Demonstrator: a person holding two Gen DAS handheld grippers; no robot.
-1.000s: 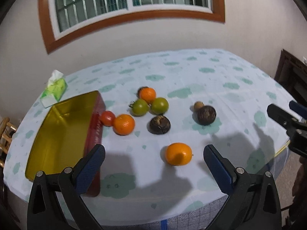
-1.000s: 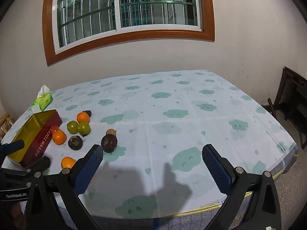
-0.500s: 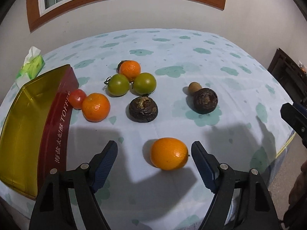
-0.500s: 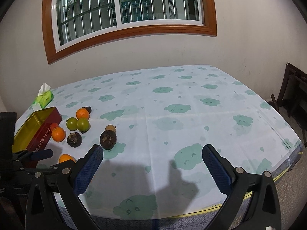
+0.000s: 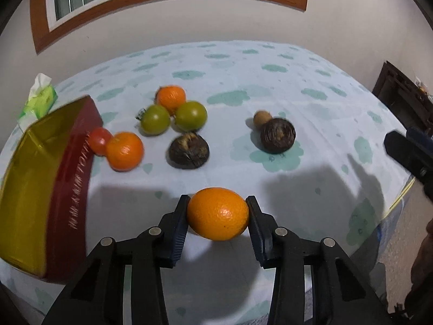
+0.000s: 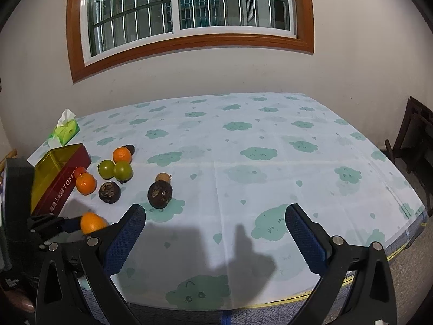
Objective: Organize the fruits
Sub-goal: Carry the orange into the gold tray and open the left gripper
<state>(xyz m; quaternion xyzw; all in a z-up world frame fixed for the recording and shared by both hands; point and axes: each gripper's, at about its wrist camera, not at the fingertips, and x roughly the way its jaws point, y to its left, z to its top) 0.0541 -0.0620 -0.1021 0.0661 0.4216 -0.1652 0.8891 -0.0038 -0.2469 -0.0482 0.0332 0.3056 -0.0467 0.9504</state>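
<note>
The orange (image 5: 217, 213) sits at the near edge of the table (image 5: 243, 75), between the pads of your left gripper (image 5: 218, 216). The jaws have just been closing, and both pads look pressed on its sides, so I read it as gripped. It looks still on or barely off the cloth; I can't tell which.

The tin (image 5: 40, 189) is just to the left, open side up, apparently empty — the likely drop spot. The rest of the fruit is further in: a second orange (image 5: 124, 150) touching a red tomato (image 5: 99, 140) against the tin wall, two green tomatoes (image 5: 155, 119) with another orange (image 5: 171, 98) behind, a dark round fruit (image 5: 189, 150), and another dark one (image 5: 277, 135) with a small brown one (image 5: 262, 117) off to the right.

Your right gripper (image 6: 215, 237) hangs wide open over bare cloth, holding nothing.

Risks, my read:
- The pads only catch the orange's widest part, and it's round, so a fast lift or wrist twist could pop it out and off the near edge.
- Swing left too low and you'll clip the tin's red wall — clear the rim first.
- Over-squeezing could bruise it.
</note>
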